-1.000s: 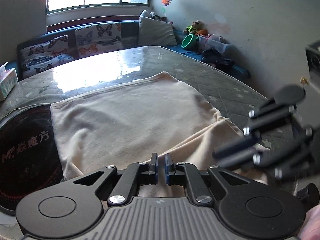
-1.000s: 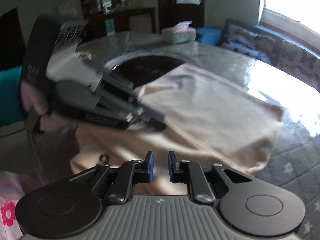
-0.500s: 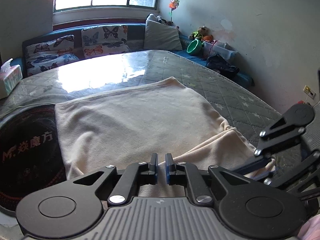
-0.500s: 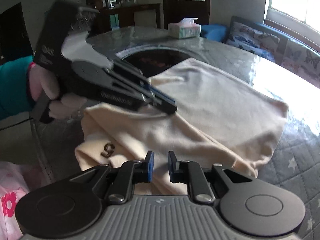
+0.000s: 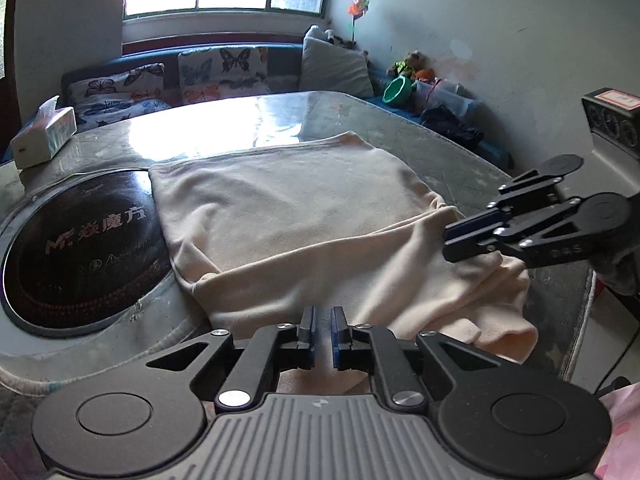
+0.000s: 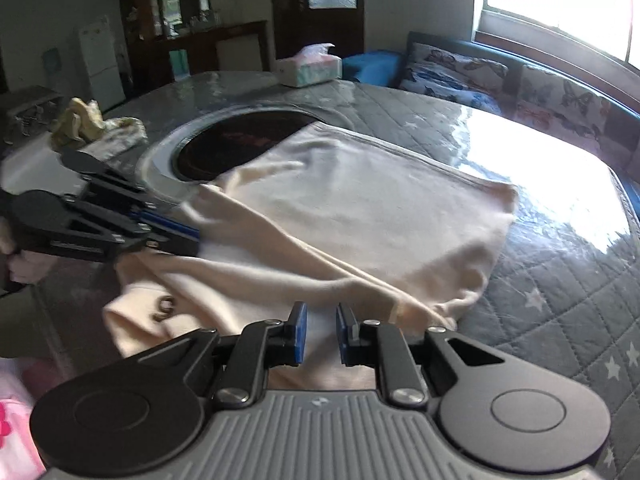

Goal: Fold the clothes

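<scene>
1. The desk [image 5: 248, 120] is big, with a grey quilted cover and a shiny sheet on top. A round black cooker plate [image 5: 76, 248] is set into it at its left side.
2. The cream cloth [image 5: 288, 208] lies flat on the desk, from the near edge toward the middle. Its left edge touches the black plate. A folded band of it runs along the near edge from left to right, and that is its long way.
3. The near right corner of the cloth hangs a little over the desk's near edge.
4. The far half of the desk is bare, so I think there is room to carry the near band forward. A tissue box [image 5: 44, 132] sits at the far left corner, well apart.
5. The left tool [image 5: 323, 334] is almost closed, at the left end of the band. I cannot tell if it pinches cloth.
6. The right tool [image 6: 322, 334] is nearly closed too, at the right end of the band. I cannot tell its hold either.
</scene>
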`<control>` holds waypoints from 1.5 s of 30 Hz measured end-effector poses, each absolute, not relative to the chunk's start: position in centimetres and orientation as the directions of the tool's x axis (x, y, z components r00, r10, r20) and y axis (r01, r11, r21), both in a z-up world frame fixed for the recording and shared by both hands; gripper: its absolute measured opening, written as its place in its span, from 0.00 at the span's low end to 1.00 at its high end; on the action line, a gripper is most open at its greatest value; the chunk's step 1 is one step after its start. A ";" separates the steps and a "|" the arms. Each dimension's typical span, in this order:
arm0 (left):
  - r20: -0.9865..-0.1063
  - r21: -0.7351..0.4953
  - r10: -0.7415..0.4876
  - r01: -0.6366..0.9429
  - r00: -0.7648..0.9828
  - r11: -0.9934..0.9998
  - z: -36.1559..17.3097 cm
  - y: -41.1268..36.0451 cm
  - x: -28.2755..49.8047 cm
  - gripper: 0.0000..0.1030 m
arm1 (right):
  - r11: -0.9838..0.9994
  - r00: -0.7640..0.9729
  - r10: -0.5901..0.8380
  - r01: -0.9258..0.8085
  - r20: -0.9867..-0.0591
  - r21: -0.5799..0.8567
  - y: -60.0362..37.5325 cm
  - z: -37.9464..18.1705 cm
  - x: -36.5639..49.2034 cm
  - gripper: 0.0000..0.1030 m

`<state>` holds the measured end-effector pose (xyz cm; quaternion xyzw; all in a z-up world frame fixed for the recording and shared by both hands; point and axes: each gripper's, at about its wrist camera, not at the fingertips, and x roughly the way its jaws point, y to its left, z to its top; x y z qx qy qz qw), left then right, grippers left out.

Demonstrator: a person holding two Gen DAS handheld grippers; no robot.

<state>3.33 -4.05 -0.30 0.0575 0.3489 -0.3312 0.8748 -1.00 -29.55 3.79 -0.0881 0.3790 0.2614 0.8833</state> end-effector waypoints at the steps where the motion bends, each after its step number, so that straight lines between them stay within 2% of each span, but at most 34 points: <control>1: -0.648 -0.127 -0.537 0.619 0.540 0.775 -0.3 -4.1 3.3 0.09 | 0.844 0.576 0.400 -0.535 -0.713 0.040 -29.4 3.9 -1.3 0.15; 8: -0.612 -0.128 -0.570 0.643 0.548 0.755 1.1 -5.0 2.6 0.09 | 0.842 0.572 0.391 -0.539 -0.721 0.028 -28.6 3.3 -2.4 0.16; 16: -0.645 -0.125 -0.566 0.659 0.514 0.742 -0.3 -6.4 2.6 0.09 | 0.841 0.575 0.382 -0.540 -0.724 0.015 -28.5 3.3 -3.2 0.17; 20: -0.627 -0.140 -0.575 0.650 0.526 0.747 0.4 -6.0 3.0 0.09 | 0.834 0.588 0.401 -0.551 -0.703 0.015 -28.2 4.1 -3.0 0.17; 27: -0.638 -0.139 -0.549 0.620 0.540 0.772 -0.6 -5.4 4.4 0.09 | 0.834 0.562 0.403 -0.551 -0.723 0.036 -27.7 2.9 -1.8 0.17; 37: -0.608 -0.242 -0.562 0.543 0.561 0.804 -0.2 -2.0 5.6 0.10 | 0.833 0.555 0.407 -0.551 -0.725 0.047 -28.1 3.0 -1.6 0.17; 45: -0.623 -0.206 -0.555 0.569 0.551 0.796 -0.2 -3.7 6.1 0.12 | 0.838 0.579 0.398 -0.546 -0.712 0.024 -27.3 3.1 0.6 0.17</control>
